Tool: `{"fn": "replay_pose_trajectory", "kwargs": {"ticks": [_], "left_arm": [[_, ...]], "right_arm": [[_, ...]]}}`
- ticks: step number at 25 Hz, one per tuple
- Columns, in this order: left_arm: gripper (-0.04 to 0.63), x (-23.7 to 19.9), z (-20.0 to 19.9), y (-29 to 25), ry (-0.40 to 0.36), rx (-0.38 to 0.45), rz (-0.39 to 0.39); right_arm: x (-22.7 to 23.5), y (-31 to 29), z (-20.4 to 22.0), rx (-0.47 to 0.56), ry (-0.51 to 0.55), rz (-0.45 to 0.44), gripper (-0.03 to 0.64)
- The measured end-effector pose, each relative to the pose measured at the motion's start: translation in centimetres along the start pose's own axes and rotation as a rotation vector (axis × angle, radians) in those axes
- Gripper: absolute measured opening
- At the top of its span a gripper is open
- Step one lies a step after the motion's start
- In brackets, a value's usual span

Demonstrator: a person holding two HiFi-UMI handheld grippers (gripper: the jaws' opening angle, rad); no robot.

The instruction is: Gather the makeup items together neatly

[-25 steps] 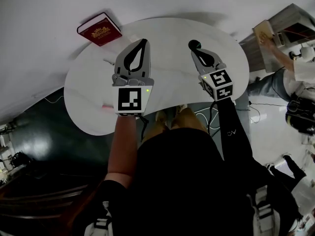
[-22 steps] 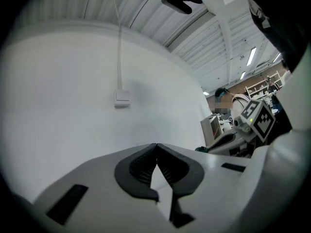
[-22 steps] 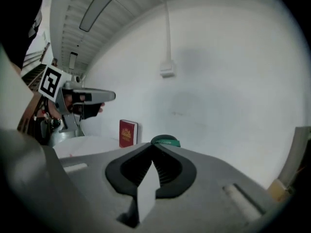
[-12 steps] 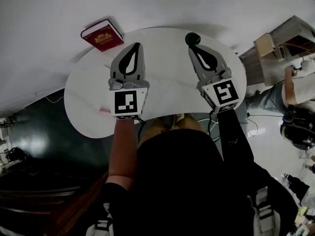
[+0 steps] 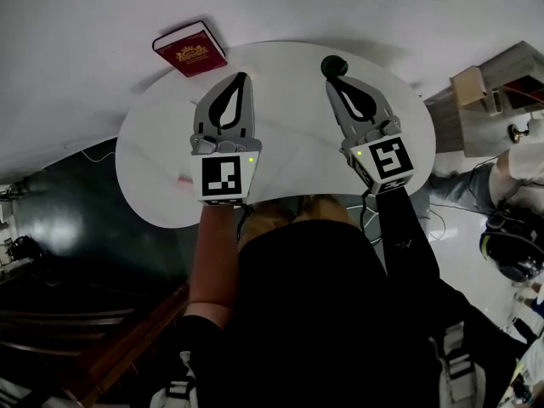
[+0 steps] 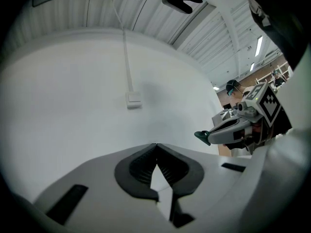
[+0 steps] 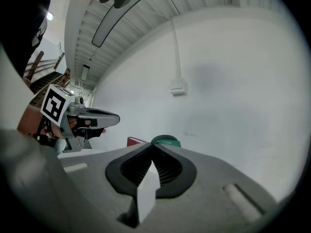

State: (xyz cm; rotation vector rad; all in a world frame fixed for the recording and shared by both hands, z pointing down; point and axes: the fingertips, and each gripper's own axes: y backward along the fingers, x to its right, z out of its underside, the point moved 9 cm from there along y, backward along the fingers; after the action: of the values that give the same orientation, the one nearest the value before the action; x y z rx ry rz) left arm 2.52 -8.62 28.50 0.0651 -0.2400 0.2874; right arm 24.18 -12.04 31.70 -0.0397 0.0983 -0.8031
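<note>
My right gripper [image 5: 338, 79] is shut on a small dark green round makeup item [image 5: 332, 64], held above the far side of the white oval table [image 5: 289, 100]. In the right gripper view the green item [image 7: 165, 141] sticks out just past the closed jaw tips. From the left gripper view it shows as a green tip [image 6: 200, 136] on the right gripper [image 6: 206, 137]. My left gripper [image 5: 238, 79] hovers beside it on the left, shut with nothing between its jaws. A small pink item [image 5: 183, 179] lies near the table's left front edge.
A red book [image 5: 190, 50] lies at the table's far left rim, partly over the edge. A white wall with a switch box [image 6: 133, 99] stands behind the table. Wooden shelving [image 5: 489, 83] and a seated person [image 5: 518, 168] are to the right; dark floor is on the left.
My right gripper has risen with the green item still in its jaws. The left gripper has barely moved. The head view has shifted a little.
</note>
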Motion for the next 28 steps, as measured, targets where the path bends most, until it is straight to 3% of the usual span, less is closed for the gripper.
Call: {"fn": "replay_pose_trajectory", "kwargs": {"ticks": [3,6,13,18,21,25,28], "left_arm": [[0.008,-2.1,0.6,1.7,0.001,-0.039,-0.046],[0.008,-4.8,1.3,3.5,-0.003,-0.054,-0.1],[0.008,-9.7,2.0,6.2,0.018,-0.058,-0.152],[0.008,-10.9,2.2,6.2,0.003,-0.024,-0.121],[0.008,-11.5,2.9,6.1,-0.002,-0.036,-0.105],[0.008,-12.1,2.7,5.7,0.023,0.011,-0.078],[0.008,-12.9,3.0,5.5,0.019,-0.003,-0.065]], "right_arm": [[-2.0,-2.6,-0.8,0.067,0.028,-0.085,0.015],[-4.4,-5.3,-1.0,0.042,0.033,-0.136,0.015],[-8.8,-8.8,-2.1,0.016,0.022,-0.16,0.015],[-9.9,-10.4,-1.3,-0.014,0.02,-0.158,0.015],[-10.6,-12.0,0.8,-0.072,-0.002,-0.172,0.015],[-12.0,-14.6,5.2,-0.212,0.008,-0.206,0.015],[-13.0,-16.3,9.2,-0.325,-0.018,-0.237,0.015]]}}
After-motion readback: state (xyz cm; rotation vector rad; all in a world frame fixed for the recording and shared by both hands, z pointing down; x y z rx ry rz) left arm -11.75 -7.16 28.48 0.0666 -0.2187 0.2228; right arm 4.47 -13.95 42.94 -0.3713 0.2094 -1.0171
